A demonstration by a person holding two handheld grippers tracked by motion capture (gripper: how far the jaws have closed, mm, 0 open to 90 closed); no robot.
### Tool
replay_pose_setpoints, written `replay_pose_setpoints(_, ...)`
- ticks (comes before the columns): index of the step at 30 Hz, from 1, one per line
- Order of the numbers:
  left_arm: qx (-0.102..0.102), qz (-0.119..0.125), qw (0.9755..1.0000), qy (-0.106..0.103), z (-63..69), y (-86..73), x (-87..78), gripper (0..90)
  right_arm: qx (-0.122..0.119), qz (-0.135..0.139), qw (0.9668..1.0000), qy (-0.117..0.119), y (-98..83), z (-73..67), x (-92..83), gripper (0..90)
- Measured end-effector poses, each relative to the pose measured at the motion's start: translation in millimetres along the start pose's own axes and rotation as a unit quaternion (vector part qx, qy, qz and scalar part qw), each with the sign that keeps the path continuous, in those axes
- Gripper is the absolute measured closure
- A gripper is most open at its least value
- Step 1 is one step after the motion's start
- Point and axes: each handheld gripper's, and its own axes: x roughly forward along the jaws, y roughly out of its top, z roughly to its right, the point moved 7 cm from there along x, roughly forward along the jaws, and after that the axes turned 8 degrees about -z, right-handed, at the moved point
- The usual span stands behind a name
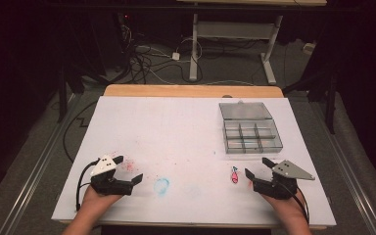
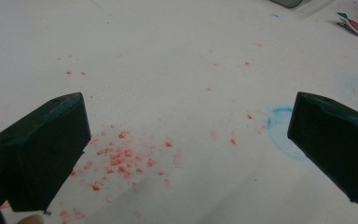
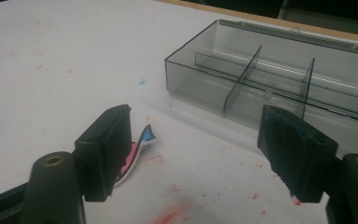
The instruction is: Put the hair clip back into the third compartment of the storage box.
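My right gripper [image 1: 257,168] rests low on the table [image 1: 186,122], jaws apart and clamped on nothing; the pink fish clip [image 1: 234,175] lies at its nine o'clock, the clear compartment box [image 1: 252,136] at twelve. My left gripper [image 1: 127,169] also gapes empty.

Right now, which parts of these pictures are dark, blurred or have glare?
High view: the white table is brightly lit, the room around it nearly black. Left gripper view: the near jaws look soft, while the red specks stay fairly sharp. Right gripper view: the clear box shows pale reflections on its walls, and the fish-shaped clip is slightly blurred.
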Motion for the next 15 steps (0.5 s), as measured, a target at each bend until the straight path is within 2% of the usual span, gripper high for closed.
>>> replay_pose_setpoints(5, 0.001, 0.001, 1.0, 0.001, -0.4, 0.0, -0.2, 0.0, -0.002, -0.003, 1.0, 0.004, 0.2, -1.3, -0.1, 37.5)
replay_pose_setpoints(11, 0.008, 0.007, 0.9999, 0.001, 1.0, 0.7, -0.6, 0.0, -0.003, -0.014, 0.9999, 0.009, -2.1, -2.0, 1.1, 53.5)
replay_pose_setpoints(15, 0.003, 0.009, 1.0, 0.001, 0.6, 1.0, -1.2, 0.0, -0.001, -0.019, 0.9997, 0.014, -2.7, -3.3, 1.8, 66.2)
